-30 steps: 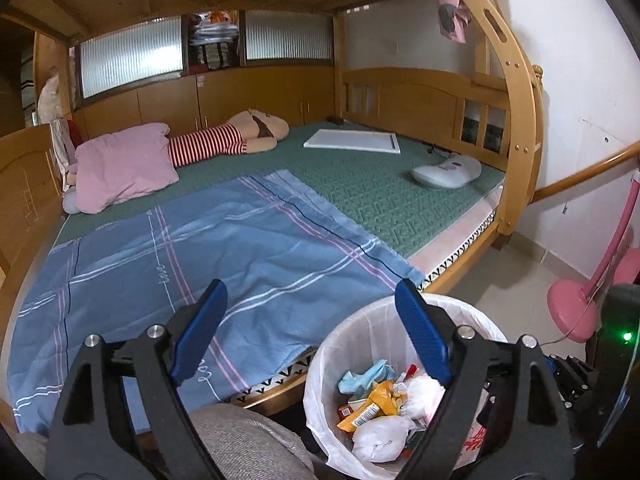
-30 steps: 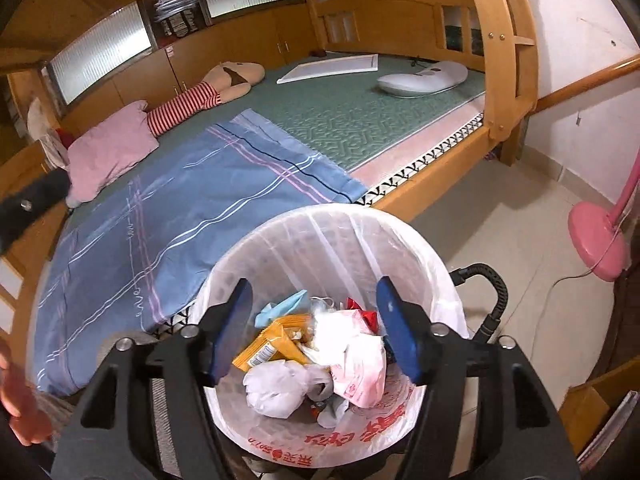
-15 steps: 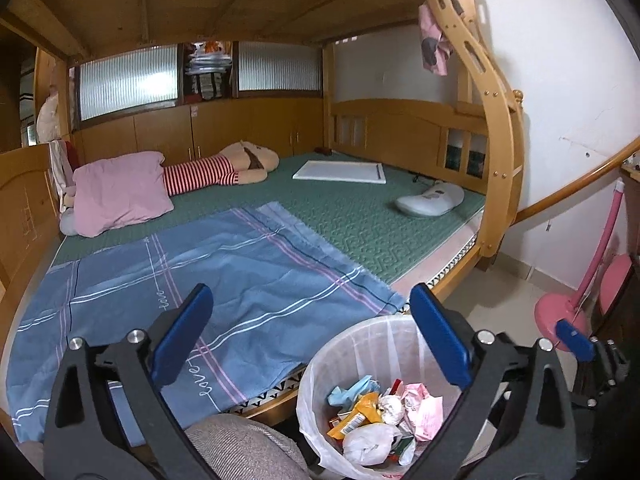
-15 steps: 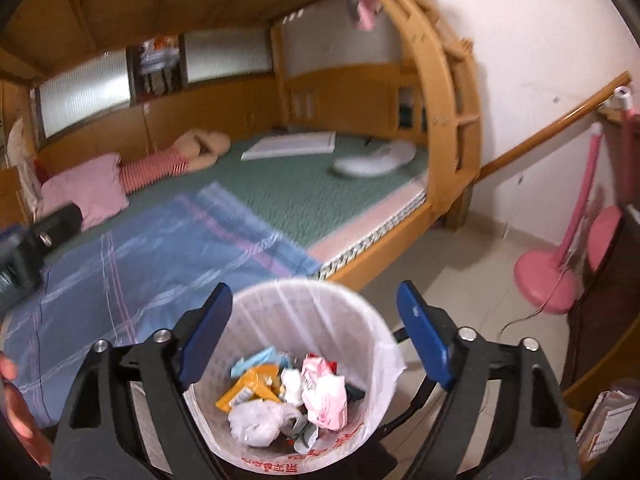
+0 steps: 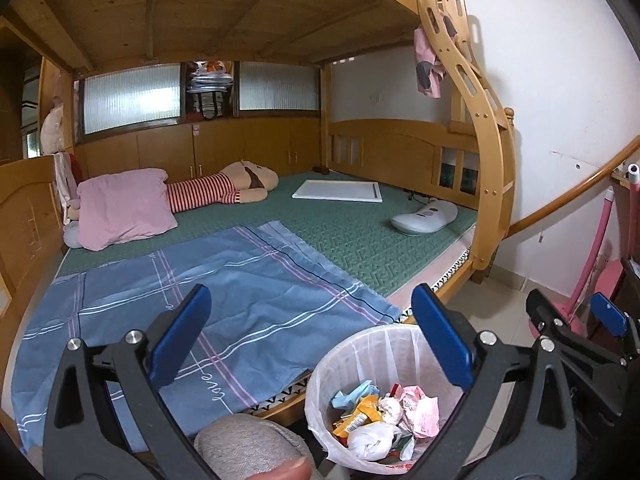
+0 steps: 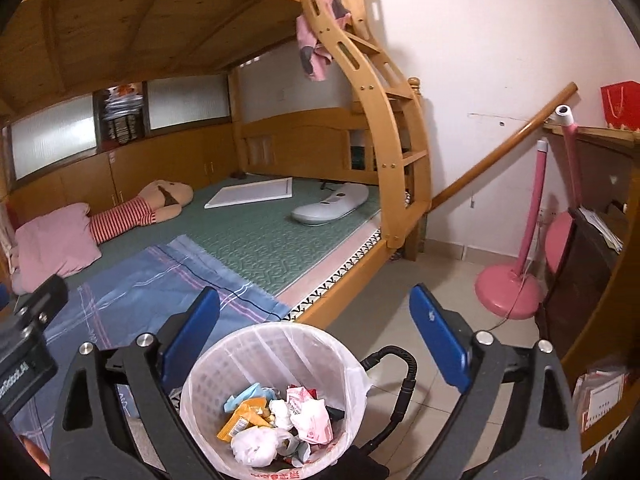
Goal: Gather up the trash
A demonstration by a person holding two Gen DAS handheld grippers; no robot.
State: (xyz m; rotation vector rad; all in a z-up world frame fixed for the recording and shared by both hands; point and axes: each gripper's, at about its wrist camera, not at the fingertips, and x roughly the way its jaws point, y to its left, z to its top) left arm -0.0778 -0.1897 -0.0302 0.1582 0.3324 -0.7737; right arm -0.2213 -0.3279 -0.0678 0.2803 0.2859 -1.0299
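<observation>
A white bin lined with a plastic bag [image 5: 360,344] [image 6: 256,344] stands on the floor beside the bed. It holds crumpled wrappers and paper trash [image 5: 380,416] [image 6: 276,424]. My left gripper [image 5: 312,340] is open and empty, above the bed edge and the bin. My right gripper [image 6: 316,340] is open and empty, held above the bin. The right gripper also shows at the right edge of the left wrist view [image 5: 576,324].
A wooden bunk bed [image 5: 492,200] carries a blue sheet [image 5: 224,288], a pink pillow [image 5: 124,208], a striped plush doll [image 5: 224,190], a white board [image 5: 338,191] and a white device [image 5: 426,218]. A pink fan stand [image 6: 508,288] and a dark cabinet [image 6: 580,280] stand on the right.
Both grippers have risen and drawn back from the bin, which now looks smaller and lower in both views. Their jaws have opened wider.
</observation>
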